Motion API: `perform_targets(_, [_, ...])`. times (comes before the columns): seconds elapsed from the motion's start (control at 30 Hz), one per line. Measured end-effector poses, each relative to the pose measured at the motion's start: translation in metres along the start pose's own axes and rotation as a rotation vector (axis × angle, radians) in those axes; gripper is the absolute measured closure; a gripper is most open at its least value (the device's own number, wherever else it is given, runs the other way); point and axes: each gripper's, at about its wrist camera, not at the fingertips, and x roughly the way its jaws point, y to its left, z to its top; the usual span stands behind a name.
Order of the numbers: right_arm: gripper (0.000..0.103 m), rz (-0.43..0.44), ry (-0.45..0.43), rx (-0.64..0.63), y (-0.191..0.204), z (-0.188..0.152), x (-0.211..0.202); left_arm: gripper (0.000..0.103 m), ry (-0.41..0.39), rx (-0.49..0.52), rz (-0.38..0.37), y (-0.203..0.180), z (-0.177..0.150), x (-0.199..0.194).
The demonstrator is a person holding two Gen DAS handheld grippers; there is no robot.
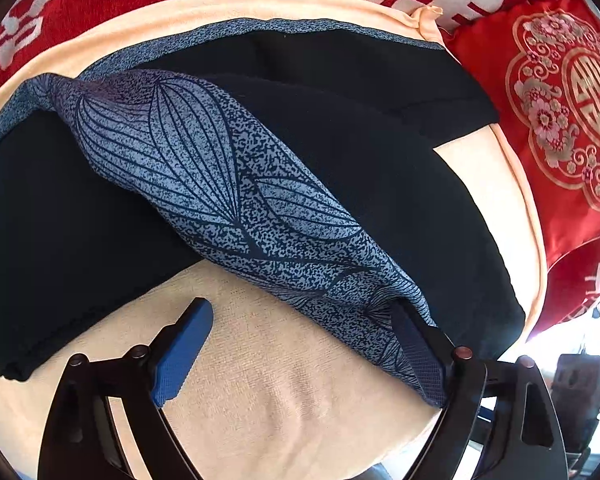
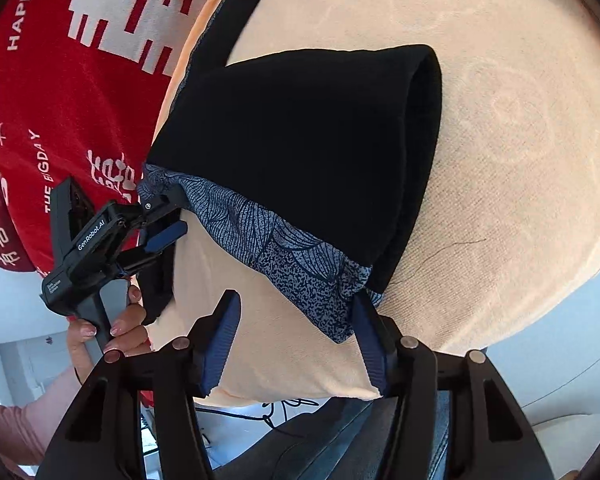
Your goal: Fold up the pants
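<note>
Right wrist view: peach cushion bears dark pants; red pillows behind. Left gripper and right gripper spread, apparently released.

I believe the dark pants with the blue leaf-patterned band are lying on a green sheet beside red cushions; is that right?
Not quite: the sheet is pale peach, not green, as the left wrist view shows. The dark pants with the blue leaf-patterned band do lie on it beside red cushions.
</note>
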Motion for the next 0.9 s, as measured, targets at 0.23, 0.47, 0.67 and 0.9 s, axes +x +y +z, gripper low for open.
perform_targets(0.23, [0.043, 0.036, 0.043, -0.029, 0.006, 0.016, 0.009, 0.012, 0.025, -0.020, -0.056, 0.008, -0.001, -0.006])
perform_targets(0.47, [0.097, 0.016, 0.003, -0.025, 0.022, 0.023, 0.000, 0.048, 0.008, 0.011, -0.072, -0.002, 0.001, -0.009])
perform_targets(0.67, [0.097, 0.028, -0.088, -0.194, 0.081, 0.074, -0.047, 0.058, -0.023, 0.000, -0.142, -0.002, 0.019, -0.030])
perform_targets(0.9, [0.097, -0.034, -0.151, -0.377, 0.148, 0.182, -0.075, 0.058, -0.128, 0.016, -0.106, -0.015, 0.064, -0.052])
